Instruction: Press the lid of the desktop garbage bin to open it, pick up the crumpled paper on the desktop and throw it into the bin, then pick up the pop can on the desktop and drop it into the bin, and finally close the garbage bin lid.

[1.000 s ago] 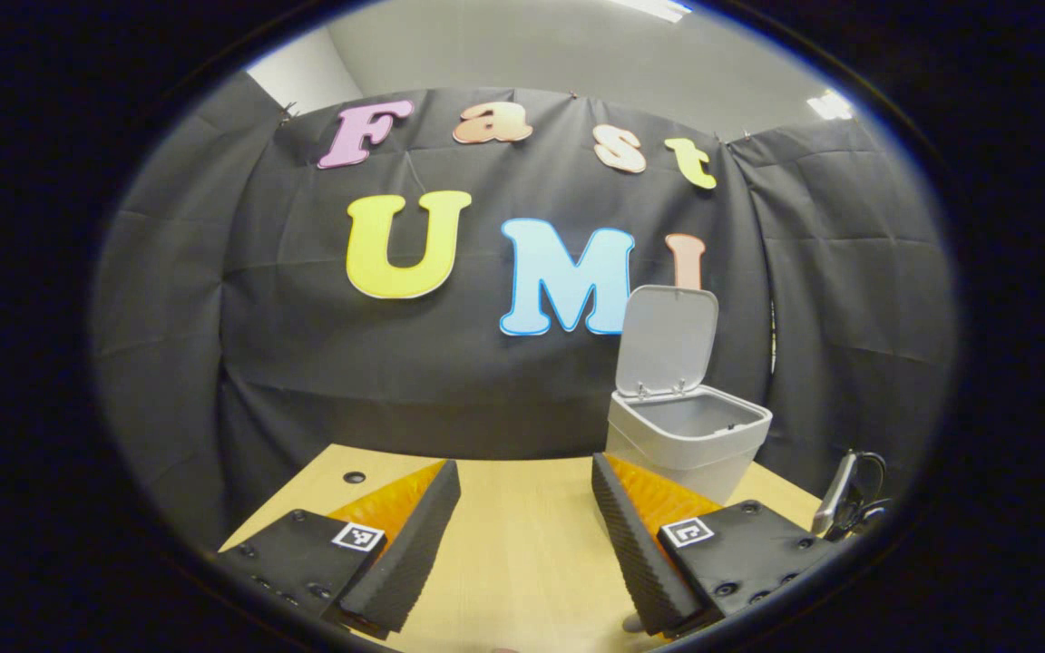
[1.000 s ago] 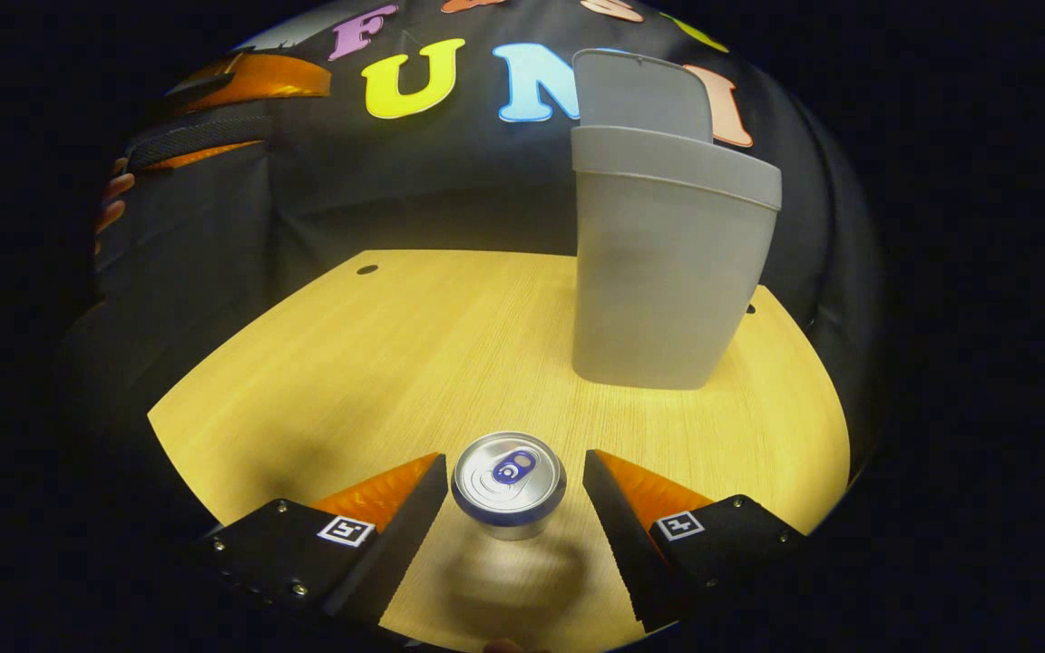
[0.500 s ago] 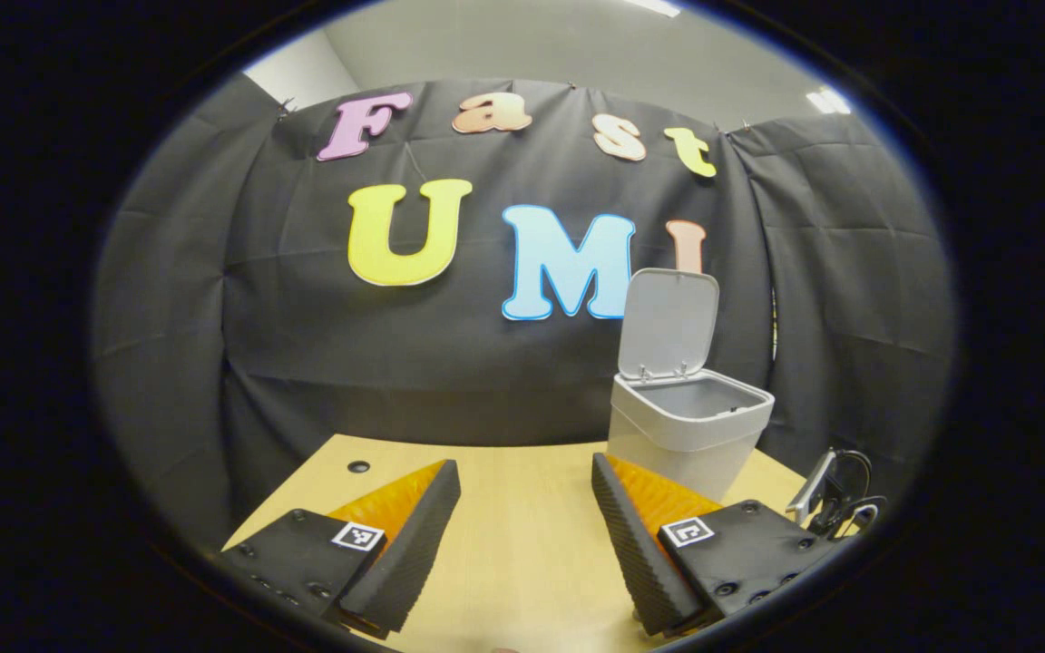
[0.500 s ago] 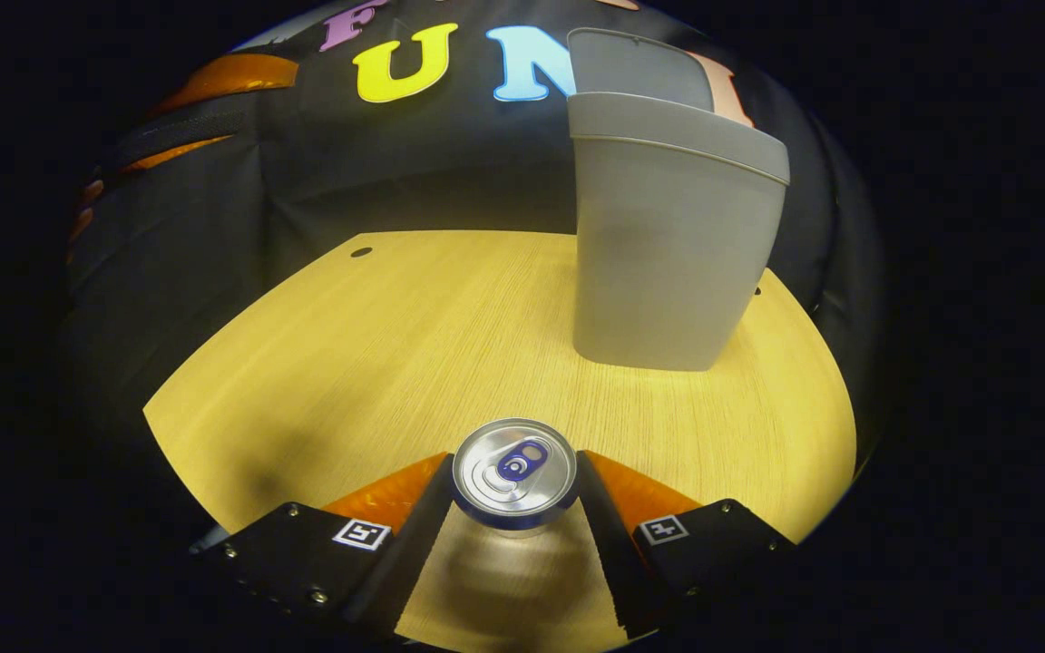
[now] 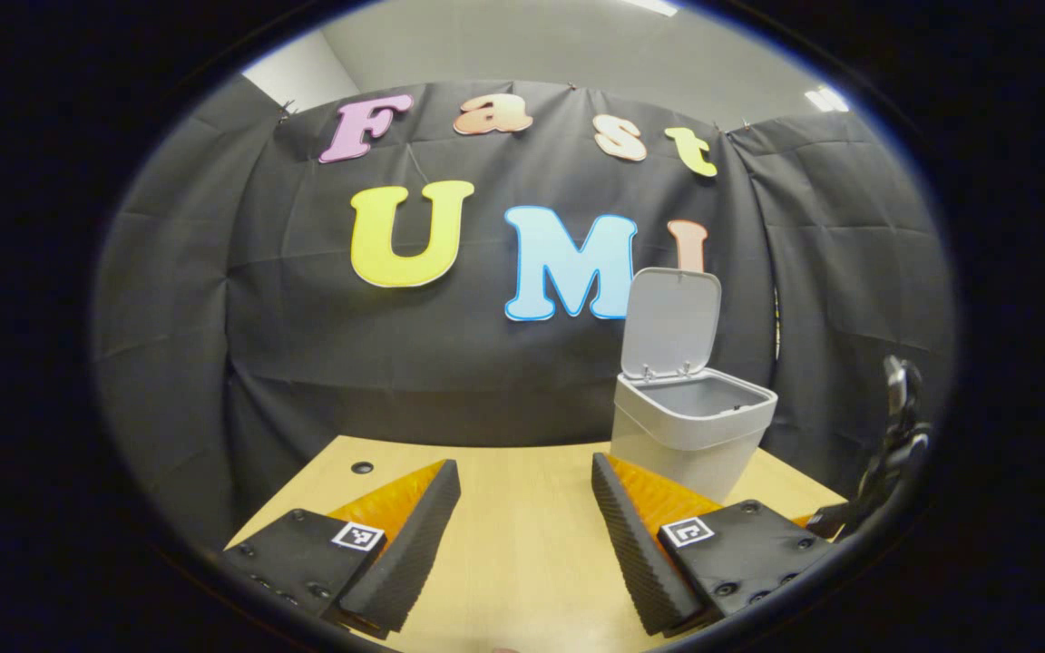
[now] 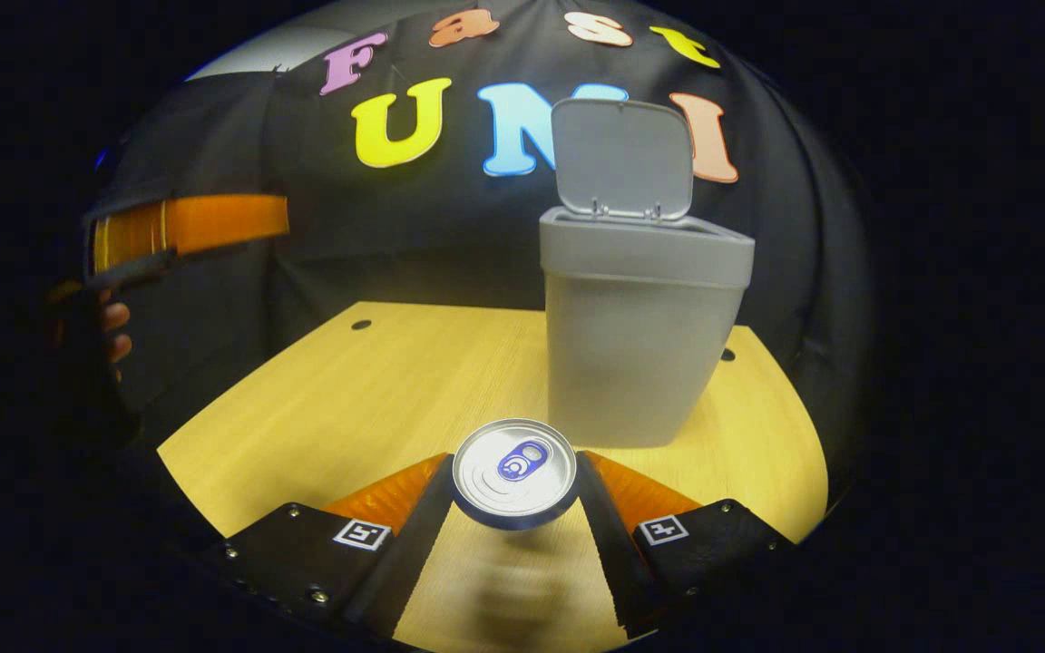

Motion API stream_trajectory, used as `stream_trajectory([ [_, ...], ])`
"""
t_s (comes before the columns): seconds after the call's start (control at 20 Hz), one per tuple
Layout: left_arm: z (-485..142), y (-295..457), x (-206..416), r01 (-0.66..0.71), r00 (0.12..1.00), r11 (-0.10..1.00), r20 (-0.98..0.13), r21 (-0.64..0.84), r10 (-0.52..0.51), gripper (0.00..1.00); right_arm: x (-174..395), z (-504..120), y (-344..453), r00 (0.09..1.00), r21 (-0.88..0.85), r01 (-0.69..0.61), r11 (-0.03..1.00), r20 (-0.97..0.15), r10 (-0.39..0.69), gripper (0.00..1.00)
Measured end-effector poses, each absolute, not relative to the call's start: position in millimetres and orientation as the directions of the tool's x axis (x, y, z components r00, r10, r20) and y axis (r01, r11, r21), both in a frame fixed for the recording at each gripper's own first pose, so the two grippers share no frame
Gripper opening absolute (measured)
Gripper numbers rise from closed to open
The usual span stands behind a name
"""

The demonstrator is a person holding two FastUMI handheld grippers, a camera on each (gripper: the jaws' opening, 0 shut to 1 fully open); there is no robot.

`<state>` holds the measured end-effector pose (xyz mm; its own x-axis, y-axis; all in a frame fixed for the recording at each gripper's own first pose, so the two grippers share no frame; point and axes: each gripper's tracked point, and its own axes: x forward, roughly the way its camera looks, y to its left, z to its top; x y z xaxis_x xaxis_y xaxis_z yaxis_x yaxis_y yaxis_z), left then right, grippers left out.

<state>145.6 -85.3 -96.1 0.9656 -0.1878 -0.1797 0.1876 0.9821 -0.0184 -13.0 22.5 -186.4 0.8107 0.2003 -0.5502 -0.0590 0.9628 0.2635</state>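
Silver pop can (image 6: 513,472), one, clamped between right gripper (image 6: 515,508) fingers, above wooden table (image 6: 377,390). One grey bin (image 6: 636,336), lid (image 6: 622,159) up. Left gripper (image 5: 522,521) fingers apart, empty.

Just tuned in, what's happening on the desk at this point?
The right gripper is shut on the pop can, holding it upright in front of the garbage bin, whose lid stands open. The left gripper is open with nothing between its fingers, pointed across the desktop toward the bin. No crumpled paper is visible on the desktop. The can has yet to go in, and the lid has yet to be closed.
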Motion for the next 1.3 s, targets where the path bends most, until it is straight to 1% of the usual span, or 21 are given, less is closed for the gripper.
stream_trajectory([
  [0.35, -96.8, -78.7, 138.9, 0.160, 0.971, 0.986, -0.172, -0.039, -0.164, 0.95, 22.7, -123.2, -5.4, 0.907, 0.231, -0.067, 0.971, -0.391, 0.155, 0.84],
  [0.65, -96.6, -72.0, 136.6, 0.127, 0.977, 0.990, -0.164, -0.063, -0.136, 0.95, 45.1, -73.2, -22.7, 0.974, 0.167, -0.081, 0.983, -0.198, 0.114, 0.84],
  [0.85, -94.3, -70.8, 133.9, 0.115, 0.979, 0.990, -0.160, -0.076, -0.126, 0.95, 68.9, -38.2, -35.8, 0.995, 0.098, -0.067, 0.993, -0.068, 0.074, 0.84],
  [1.0, -93.4, -70.6, 130.9, 0.106, 0.980, 0.991, -0.159, -0.077, -0.117, 0.95, 92.3, -29.7, -44.6, 0.998, 0.048, -0.044, 0.998, -0.032, 0.046, 0.83],
  [1.3, -94.0, -60.1, 130.1, 0.078, 0.982, 0.994, -0.165, -0.073, -0.089, 0.96, 134.8, -52.3, -62.2, 0.995, 0.014, -0.002, 1.000, -0.099, 0.003, 0.84],
])
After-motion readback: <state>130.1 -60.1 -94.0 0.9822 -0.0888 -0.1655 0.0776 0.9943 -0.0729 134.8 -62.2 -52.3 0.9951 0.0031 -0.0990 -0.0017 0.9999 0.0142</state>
